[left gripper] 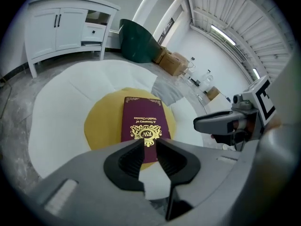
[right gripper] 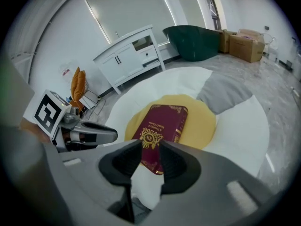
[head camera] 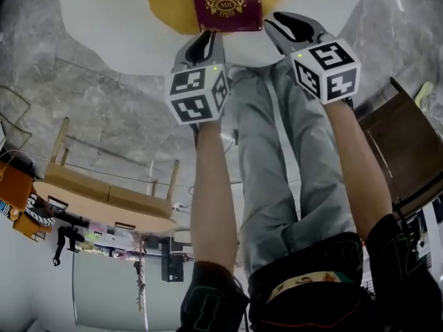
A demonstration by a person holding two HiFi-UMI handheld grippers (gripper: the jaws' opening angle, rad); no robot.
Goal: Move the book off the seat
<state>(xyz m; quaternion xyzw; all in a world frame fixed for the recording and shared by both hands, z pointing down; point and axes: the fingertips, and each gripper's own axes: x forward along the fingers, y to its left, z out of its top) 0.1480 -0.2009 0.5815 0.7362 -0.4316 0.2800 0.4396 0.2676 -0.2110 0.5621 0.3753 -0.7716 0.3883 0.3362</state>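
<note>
One white seat [head camera: 104, 26], one book [head camera: 226, 2], two grippers.
The seat spreads wide, with bare white at 9 and 3 o'clock of its yellow centre [head camera: 166, 5]. The maroon book lies flat there, its near edge reaching the yellow rim. The left gripper [head camera: 205, 41] hangs at the book's 6 o'clock and the right gripper [head camera: 280, 21] at 4. Both have jaws slightly apart with nothing between them.

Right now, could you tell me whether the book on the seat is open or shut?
Shut: the book lies flat, cover up, on the yellow cushion.
</note>
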